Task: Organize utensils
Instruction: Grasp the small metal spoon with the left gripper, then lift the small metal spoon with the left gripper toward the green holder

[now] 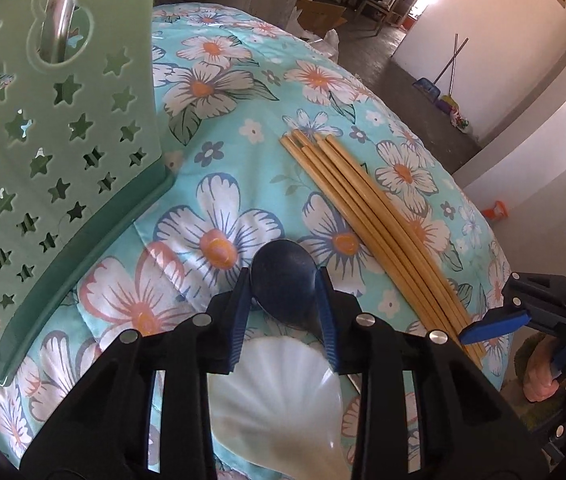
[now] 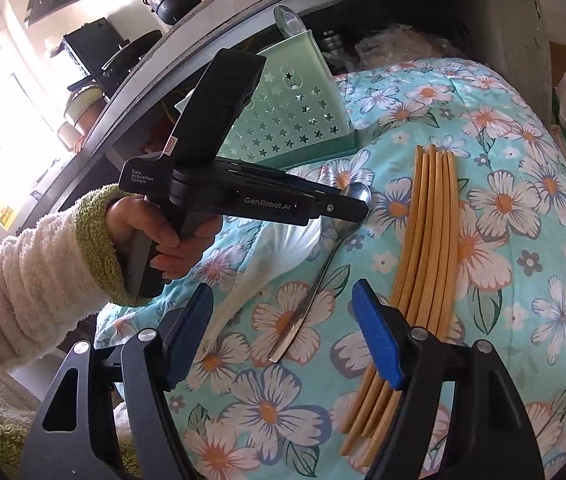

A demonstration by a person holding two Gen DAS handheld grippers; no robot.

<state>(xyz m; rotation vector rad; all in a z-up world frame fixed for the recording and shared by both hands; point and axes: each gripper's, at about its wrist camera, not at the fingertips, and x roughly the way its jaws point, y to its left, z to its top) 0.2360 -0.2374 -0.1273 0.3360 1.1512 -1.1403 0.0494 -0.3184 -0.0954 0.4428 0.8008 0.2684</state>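
Note:
A metal spoon (image 2: 315, 280) lies on the floral cloth, its bowl (image 1: 285, 280) pointing toward the green holder. My left gripper (image 1: 285, 272) is shut on that bowl, a blue pad pressing each edge. From the right wrist view, the left gripper (image 2: 355, 204) reaches in from the left, held by a hand in a fuzzy sleeve. Under it lies a white shell-shaped spoon (image 1: 275, 380). Several bamboo chopsticks (image 2: 431, 232) lie in a bundle to the right. My right gripper (image 2: 283, 336) is open above the spoon's handle end, its right finger (image 2: 379, 340) over the chopsticks.
A pale green holder (image 1: 43, 140) with star cut-outs stands at the cloth's far edge with a metal spoon (image 1: 59, 12) in it. Behind it runs a grey counter (image 2: 219, 28) with pots. Past the cloth (image 1: 219, 92) are bare floor, a cardboard box (image 1: 323, 14) and brooms (image 1: 447, 72).

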